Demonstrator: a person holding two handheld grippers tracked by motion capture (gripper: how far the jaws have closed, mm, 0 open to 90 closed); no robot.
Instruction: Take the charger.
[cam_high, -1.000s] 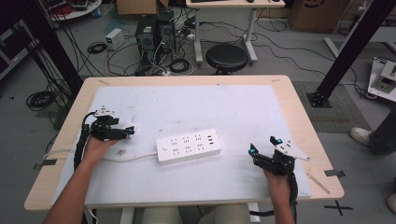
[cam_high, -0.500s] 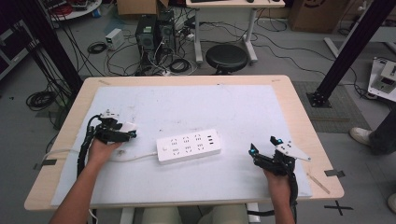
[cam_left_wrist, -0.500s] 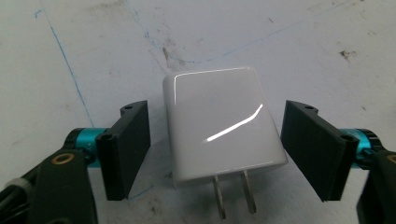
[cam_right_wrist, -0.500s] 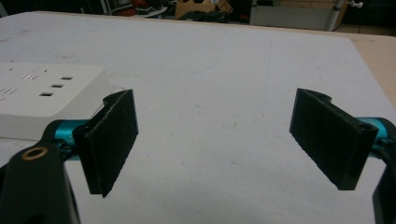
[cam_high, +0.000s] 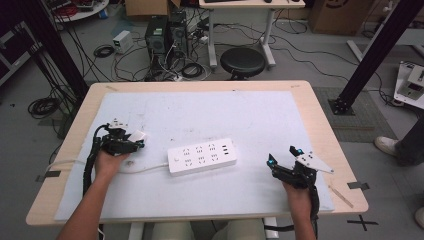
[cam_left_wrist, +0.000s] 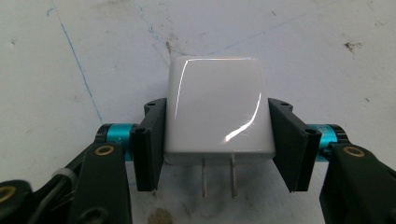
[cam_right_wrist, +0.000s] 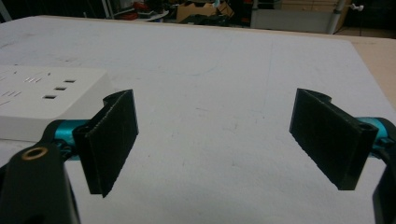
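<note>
A white wall adapter (cam_left_wrist: 217, 112) with two metal prongs lies on the white mat at the left. My left gripper (cam_left_wrist: 217, 140) has just been closing its jaws on it, and both black pads now press its sides. In the high view the adapter (cam_high: 138, 135) sticks out of the left gripper (cam_high: 134, 142) toward the right. A white power strip (cam_high: 201, 156) lies flat in the middle of the mat, its cable (cam_high: 145, 169) running left. My right gripper (cam_high: 283, 156) rests at the right front, open, nothing between its pads. Its own view puts the right gripper (cam_right_wrist: 215, 135) right of the power strip (cam_right_wrist: 42, 100).
A white mat (cam_high: 225, 110) covers most of the wooden table (cam_high: 320, 125). Behind the table stand a black stool (cam_high: 243, 61), computer cases and loose cables on the floor. A black frame leg (cam_high: 372, 55) rises at the right.
The left gripper's jaws went from wide apart to closed against the white adapter, and the hand shifted slightly. The right gripper and the power strip stayed put.
</note>
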